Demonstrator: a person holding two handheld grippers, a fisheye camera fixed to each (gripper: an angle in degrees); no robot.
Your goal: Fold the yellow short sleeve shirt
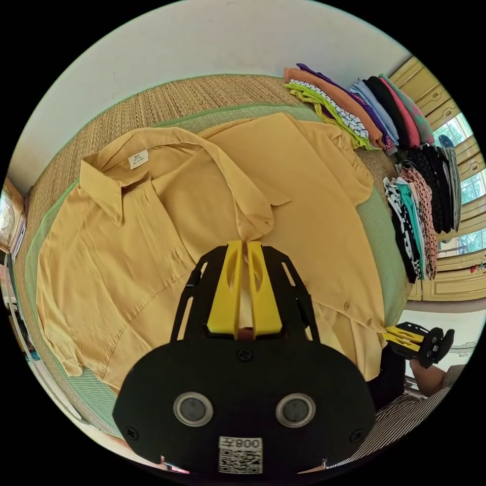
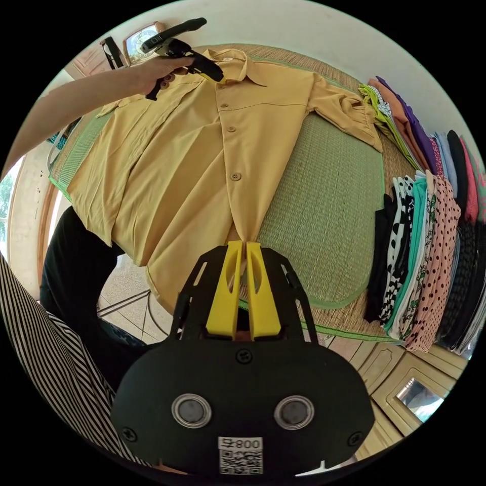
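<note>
Yellow shirt (image 1: 152,228) lies front-up on the green mat (image 2: 324,202), hem hanging off the near edge. Left gripper (image 1: 245,244) is pinched on the collar end of the placket, right gripper (image 2: 244,245) pinched on the hem end, likely to tension that front edge straight. Right gripper view adds the button line; left gripper view shows the inner neck label (image 1: 137,159). Stacked clothes (image 1: 405,152) sit beside the mat.

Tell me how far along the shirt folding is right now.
Early. Done: the yellow shirt lies spread on the green mat. In hand: the left gripper is shut on the front edge near the collar, the right gripper on the same edge at the hem. Left: every fold; both sleeves still lie out flat.
</note>
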